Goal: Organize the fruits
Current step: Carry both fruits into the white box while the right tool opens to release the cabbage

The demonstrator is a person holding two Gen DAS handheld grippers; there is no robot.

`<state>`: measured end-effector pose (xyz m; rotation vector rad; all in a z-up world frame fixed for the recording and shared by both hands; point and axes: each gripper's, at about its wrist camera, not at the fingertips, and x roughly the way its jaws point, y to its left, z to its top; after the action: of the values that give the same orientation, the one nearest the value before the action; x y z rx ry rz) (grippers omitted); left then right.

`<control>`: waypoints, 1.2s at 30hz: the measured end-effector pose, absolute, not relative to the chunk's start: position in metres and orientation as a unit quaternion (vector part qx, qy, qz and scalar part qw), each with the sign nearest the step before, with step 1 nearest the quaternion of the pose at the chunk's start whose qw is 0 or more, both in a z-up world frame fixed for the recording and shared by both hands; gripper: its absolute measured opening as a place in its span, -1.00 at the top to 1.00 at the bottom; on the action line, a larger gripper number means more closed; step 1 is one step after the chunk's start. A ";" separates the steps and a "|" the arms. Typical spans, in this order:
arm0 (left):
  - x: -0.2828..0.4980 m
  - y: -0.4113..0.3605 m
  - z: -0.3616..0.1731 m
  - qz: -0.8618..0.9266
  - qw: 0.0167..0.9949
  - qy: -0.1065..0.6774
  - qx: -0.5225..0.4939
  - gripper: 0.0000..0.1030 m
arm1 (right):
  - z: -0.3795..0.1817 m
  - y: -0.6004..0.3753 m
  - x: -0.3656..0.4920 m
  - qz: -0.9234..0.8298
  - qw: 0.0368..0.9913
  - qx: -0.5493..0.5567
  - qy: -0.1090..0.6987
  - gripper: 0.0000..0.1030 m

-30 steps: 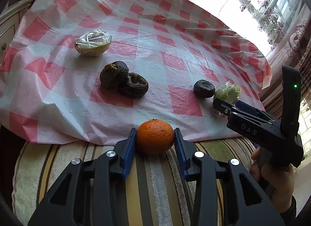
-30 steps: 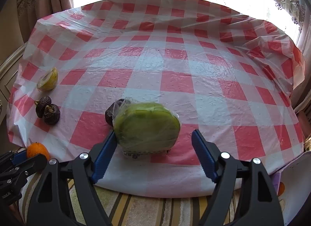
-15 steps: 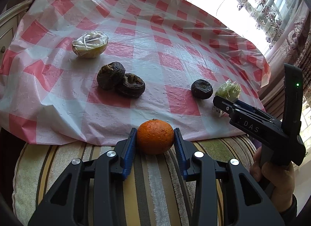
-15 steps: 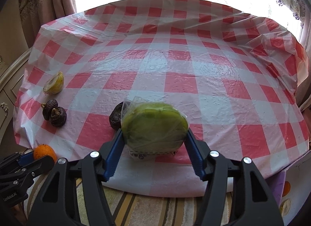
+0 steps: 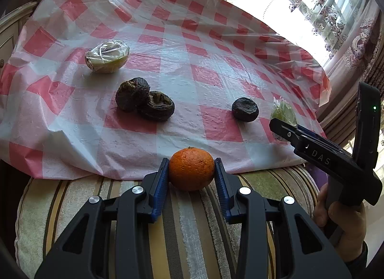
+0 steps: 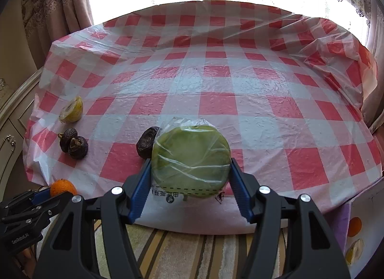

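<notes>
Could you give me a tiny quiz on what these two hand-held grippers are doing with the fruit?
1. True or false: the left hand-held gripper is shut on the orange.
2. What does the right hand-held gripper clamp: A the wrapped green fruit half, B the wrapped yellow fruit half?
3. How many dark wrinkled fruits lie on the checked tablecloth?

Key: 1 true; 2 A; 3 three.

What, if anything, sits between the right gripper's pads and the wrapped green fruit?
Nothing visible. The right gripper has both blue pads against the sides of the wrapped green fruit; only its own plastic wrap lies between. The lone dark fruit sits behind it to the left.
</notes>
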<state>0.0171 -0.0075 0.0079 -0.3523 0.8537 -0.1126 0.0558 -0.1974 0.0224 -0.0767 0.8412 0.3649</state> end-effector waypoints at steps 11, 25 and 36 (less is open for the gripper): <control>0.016 -0.012 0.016 -0.064 0.900 0.404 -0.154 0.32 | 0.030 -0.214 0.045 0.173 0.898 -0.022 0.405 -0.21; 0.022 -0.040 0.033 -0.092 0.905 0.399 -0.115 0.32 | 0.041 -0.269 0.029 0.139 0.904 0.004 0.405 -0.21; 0.032 -0.092 0.050 -0.143 0.907 0.390 -0.068 0.32 | 0.047 -0.341 0.008 0.083 0.909 0.018 0.407 -0.21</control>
<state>0.0323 -0.0922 0.0497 -0.1399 0.8043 -0.2954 0.0082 -0.3411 0.0466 0.0370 0.8401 0.1713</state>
